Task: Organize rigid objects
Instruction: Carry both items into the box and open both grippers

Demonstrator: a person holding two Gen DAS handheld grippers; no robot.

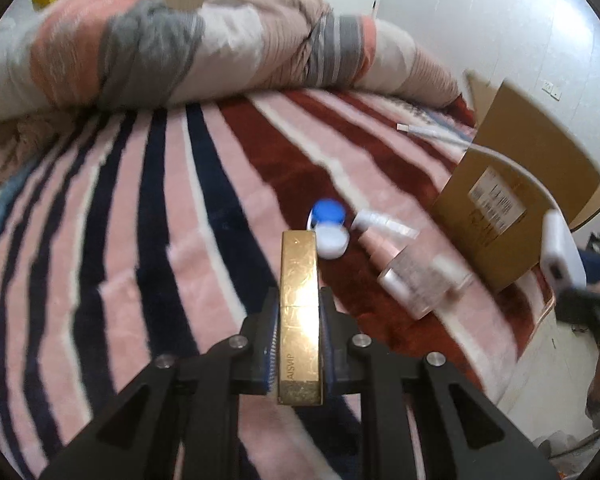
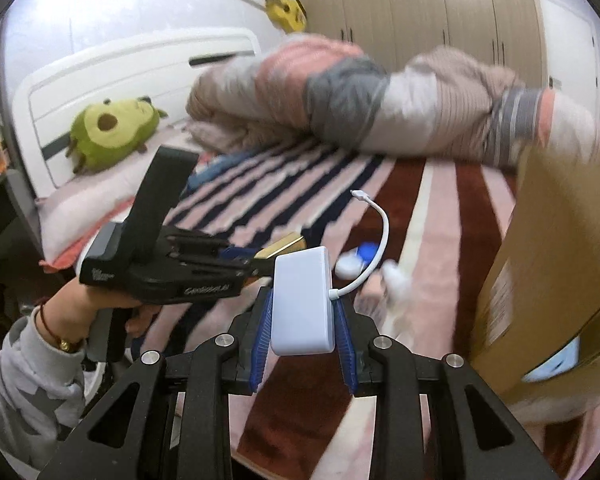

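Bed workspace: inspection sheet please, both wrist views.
Surface: striped blanket on a bed.
Job's things: gold box, white adapter, blue-and-white case, pink bottle, cardboard box.
Clutter: rolled quilt, avocado plush.
Grippers: left hand-held gripper shut on gold box; right hand-held gripper shut on white adapter.
Cables: adapter's short cord.
Surroundings: wardrobe, yellow guitar.

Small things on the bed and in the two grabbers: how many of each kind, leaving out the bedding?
Gold bar-shaped box: 1
White adapter with cable: 1
Blue-and-white lens case: 1
Pink bottle: 1
White tube: 1
Cardboard box: 1
Total: 6
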